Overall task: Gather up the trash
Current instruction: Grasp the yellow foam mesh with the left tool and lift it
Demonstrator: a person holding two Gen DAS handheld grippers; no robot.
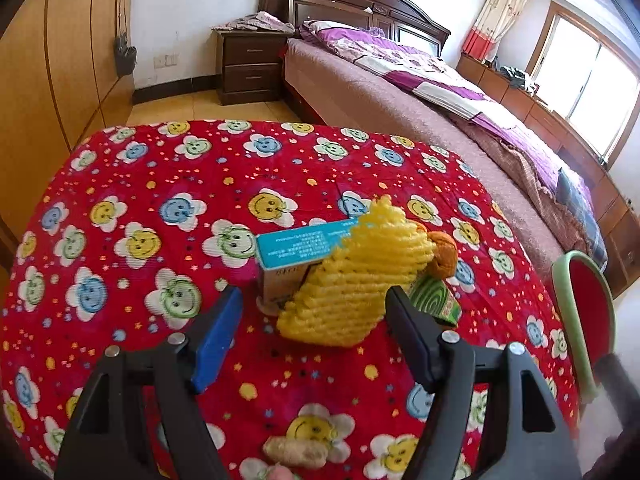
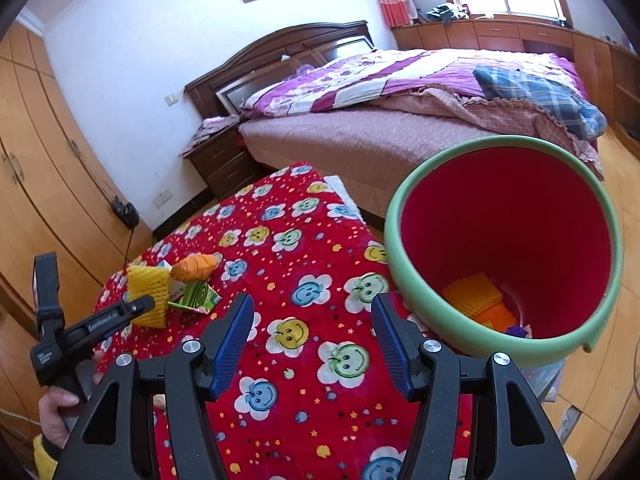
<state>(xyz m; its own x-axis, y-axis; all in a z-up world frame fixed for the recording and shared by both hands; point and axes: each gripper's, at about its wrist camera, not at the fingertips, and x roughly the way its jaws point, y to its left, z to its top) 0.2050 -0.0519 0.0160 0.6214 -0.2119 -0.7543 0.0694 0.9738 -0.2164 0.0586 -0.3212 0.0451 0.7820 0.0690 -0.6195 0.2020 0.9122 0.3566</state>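
Note:
A yellow foam net (image 1: pixel 352 276) lies on the red flower-print cloth (image 1: pixel 160 184), leaning on a teal box (image 1: pixel 296 244). An orange crumpled piece (image 1: pixel 444 254) and a green spiral-print carton (image 1: pixel 434 300) sit just behind and right of it. My left gripper (image 1: pixel 314 316) is open, its tips on either side of the net's near end, pads apart from it. My right gripper (image 2: pixel 312 336) is open over bare cloth with nothing between its fingers. The same pile (image 2: pixel 148 296) shows at left in the right wrist view, with a left finger (image 2: pixel 132 308) in front of it.
A bin with a green rim (image 2: pixel 400 248) and red inside stands at the table's right edge; foam net pieces (image 2: pixel 476 292) lie in its bottom. A tan lump (image 1: pixel 296 452) rests near the front edge. A bed (image 1: pixel 400 92), a nightstand (image 1: pixel 248 68) and wardrobes (image 1: pixel 60 60) surround the table.

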